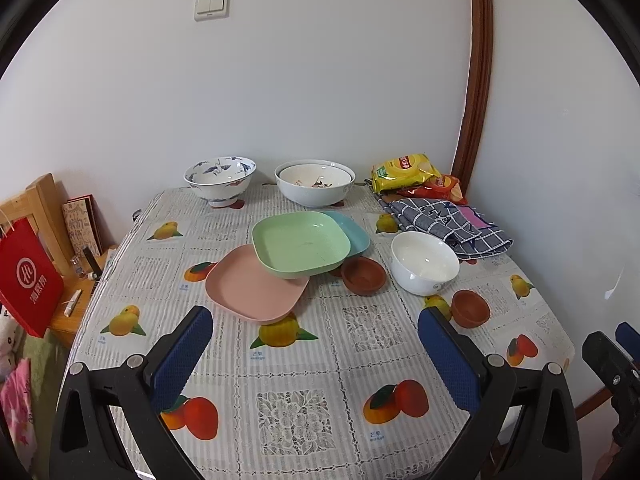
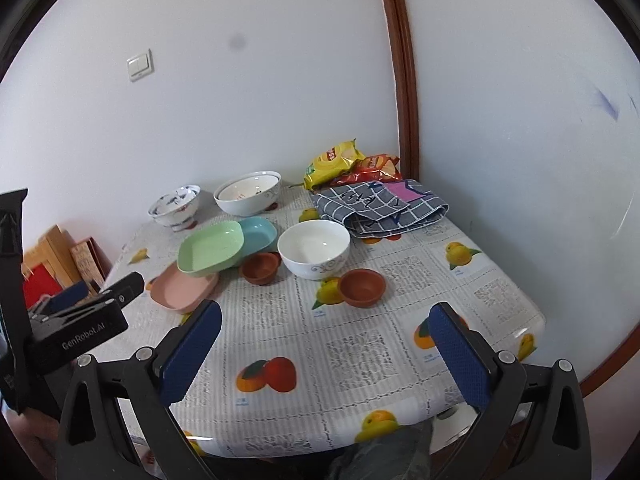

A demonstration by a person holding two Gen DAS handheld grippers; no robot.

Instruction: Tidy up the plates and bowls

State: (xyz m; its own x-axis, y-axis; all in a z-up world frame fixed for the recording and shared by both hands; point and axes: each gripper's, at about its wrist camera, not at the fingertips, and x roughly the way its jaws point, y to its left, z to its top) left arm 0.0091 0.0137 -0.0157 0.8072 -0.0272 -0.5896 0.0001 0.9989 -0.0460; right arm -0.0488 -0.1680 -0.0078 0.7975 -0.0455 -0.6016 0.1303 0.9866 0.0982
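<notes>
We hold both tools above the near edge of a table covered in a white lace-patterned cloth printed with oranges and mangoes [image 1: 360, 332], and neither touches anything. Our left gripper [image 1: 316, 356] has its blue-padded fingers spread wide apart with nothing between them, and our right gripper [image 2: 326, 356] stands the same way, wide and empty; the left tool's black body also shows at the left edge of the right wrist view. In the middle of the table lie three square plastic plates in an overlapping heap: a pale green plate [image 1: 300, 244] on top, tilted, resting partly on a pink plate [image 1: 252, 292] nearer to us and partly on a teal plate [image 1: 352, 232] behind it. Just beside the green plate's right corner sits a small brown clay dish [image 1: 363, 275], and next to that a plain white ceramic bowl with a faint scroll pattern [image 1: 424, 266]. A second small brown clay dish [image 1: 471, 307] sits nearer to us, close to the white bowl. At the far edge, by the wall, stand a blue-and-white painted porcelain bowl [image 1: 220, 180] and a large white bowl with a second white bowl nested inside [image 1: 315, 182], each on a reddish base. In the far right corner a grey checked cloth [image 1: 448, 226] lies folded, with a yellow crisp packet [image 1: 402, 170] and a red crisp packet [image 1: 448, 186] behind it. A red paper bag [image 1: 28, 280] hangs beside a wooden chair at the left.
</notes>
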